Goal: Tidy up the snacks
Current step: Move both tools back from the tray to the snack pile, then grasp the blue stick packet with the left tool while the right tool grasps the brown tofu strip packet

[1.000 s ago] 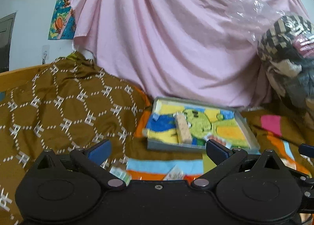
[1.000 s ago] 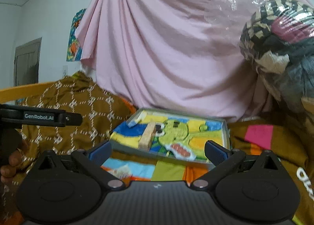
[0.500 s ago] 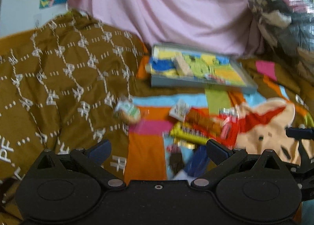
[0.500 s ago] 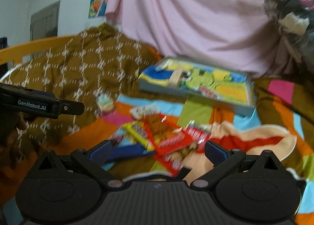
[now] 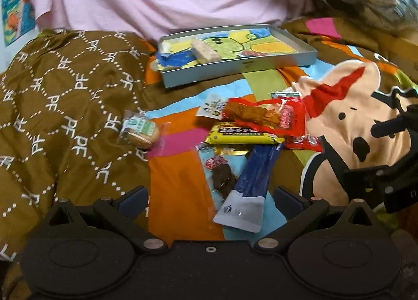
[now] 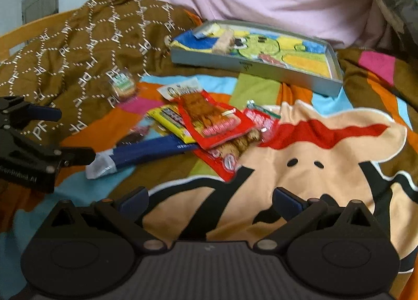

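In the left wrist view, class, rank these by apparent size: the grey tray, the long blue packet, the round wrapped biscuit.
1. Grey tray
2. Long blue packet, though it lies nearer the camera
3. Round wrapped biscuit

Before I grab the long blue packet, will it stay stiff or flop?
The blue packet is a long, thin pouch with a flat sealed end, so gripped at that end it would probably droop. Its far end lies under the yellow bar, so lifting may drag that along. The film looks glossy, so it may slip; the left gripper is open around its near end.
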Motion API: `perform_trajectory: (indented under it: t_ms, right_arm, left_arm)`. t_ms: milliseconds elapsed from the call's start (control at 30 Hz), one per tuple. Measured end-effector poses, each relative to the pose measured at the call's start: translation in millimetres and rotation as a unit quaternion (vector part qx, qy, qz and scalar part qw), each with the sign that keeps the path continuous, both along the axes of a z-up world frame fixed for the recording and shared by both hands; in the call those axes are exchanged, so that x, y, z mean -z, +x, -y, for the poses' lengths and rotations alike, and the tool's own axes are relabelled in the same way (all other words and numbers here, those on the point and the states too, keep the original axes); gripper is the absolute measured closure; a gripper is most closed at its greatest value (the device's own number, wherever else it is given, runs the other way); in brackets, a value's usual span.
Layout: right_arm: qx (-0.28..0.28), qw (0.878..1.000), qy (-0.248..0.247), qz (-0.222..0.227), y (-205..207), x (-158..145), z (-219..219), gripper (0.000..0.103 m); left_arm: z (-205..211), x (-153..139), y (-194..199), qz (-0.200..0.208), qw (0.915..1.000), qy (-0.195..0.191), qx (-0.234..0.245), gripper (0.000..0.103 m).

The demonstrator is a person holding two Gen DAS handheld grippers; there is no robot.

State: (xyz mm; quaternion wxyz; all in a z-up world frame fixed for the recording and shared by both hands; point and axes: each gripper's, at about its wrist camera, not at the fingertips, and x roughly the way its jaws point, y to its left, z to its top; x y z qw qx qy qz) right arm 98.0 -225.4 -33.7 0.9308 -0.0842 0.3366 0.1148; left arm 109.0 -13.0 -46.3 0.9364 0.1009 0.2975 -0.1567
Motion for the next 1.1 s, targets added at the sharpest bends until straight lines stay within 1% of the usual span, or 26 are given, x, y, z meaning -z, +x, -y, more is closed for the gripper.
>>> perform_trajectory:
  t_ms: [100, 167, 300, 433, 467, 533, 600, 633, 700, 767, 800, 900, 967, 1000, 1067, 1100]
  right_arm:
    - [0.005, 1.000, 0.005, -0.011, 5, 4, 4, 0.000]
    - [0.003, 1.000, 0.006, -0.015, 7, 6, 6, 0.000]
    - [-0.007, 1.000, 0.004, -0.020, 12, 11, 8, 0.000]
    - [-0.009, 1.000, 0.007, -0.016, 16, 11, 11, 0.000]
    - [-0.011, 1.000, 0.006, -0.013, 18, 10, 12, 0.000]
    - [-0.019, 1.000, -0.001, -0.007, 21, 7, 13, 0.000]
    - [-0.036, 0.999, -0.020, 0.000, 25, 3, 14, 0.000]
    - [-0.042, 0.999, -0.032, 0.007, 27, 1, 13, 0.000]
    - [-0.053, 0.997, -0.057, 0.024, 30, -4, 12, 0.000]
    - [-0.056, 0.995, -0.071, 0.036, 35, -8, 13, 0.000]
    - [-0.056, 0.995, -0.073, 0.038, 38, -10, 13, 0.000]
    - [-0.055, 0.995, -0.068, 0.036, 46, -14, 15, 0.000]
    - [-0.055, 0.995, -0.068, 0.039, 50, -14, 13, 0.000]
    - [-0.056, 0.995, -0.069, 0.040, 52, -14, 12, 0.000]
    - [-0.059, 0.995, -0.071, 0.039, 57, -13, 8, 0.000]
    - [-0.062, 0.995, -0.070, 0.037, 60, -12, 7, 0.000]
  left_arm:
    - [7, 2, 5, 0.004, 0.9999, 0.000, 0.012, 0.001]
    - [13, 6, 10, -0.002, 0.9996, 0.000, 0.027, 0.001]
    - [24, 15, 15, -0.013, 0.9986, 0.017, 0.049, 0.001]
    - [33, 18, 19, -0.016, 0.9963, 0.023, 0.082, 0.001]
    - [35, 18, 20, -0.016, 0.9954, 0.021, 0.092, 0.003]
    - [41, 19, 23, -0.010, 0.9939, 0.025, 0.107, 0.006]
    - [46, 21, 27, -0.007, 0.9922, 0.030, 0.121, 0.010]
    - [48, 23, 29, -0.009, 0.9915, 0.031, 0.126, 0.013]
    - [51, 25, 35, -0.020, 0.9905, 0.030, 0.133, 0.015]
    - [50, 27, 41, -0.031, 0.9899, 0.017, 0.137, 0.021]
    - [49, 27, 44, -0.037, 0.9893, 0.009, 0.141, 0.023]
    - [43, 26, 57, -0.061, 0.9883, -0.023, 0.138, 0.030]
    - [38, 25, 68, -0.078, 0.9880, -0.048, 0.124, 0.041]
    - [36, 25, 72, -0.085, 0.9879, -0.057, 0.117, 0.044]
    - [30, 24, 81, -0.102, 0.9869, -0.076, 0.099, 0.054]
    - [27, 24, 85, -0.113, 0.9853, -0.086, 0.095, 0.054]
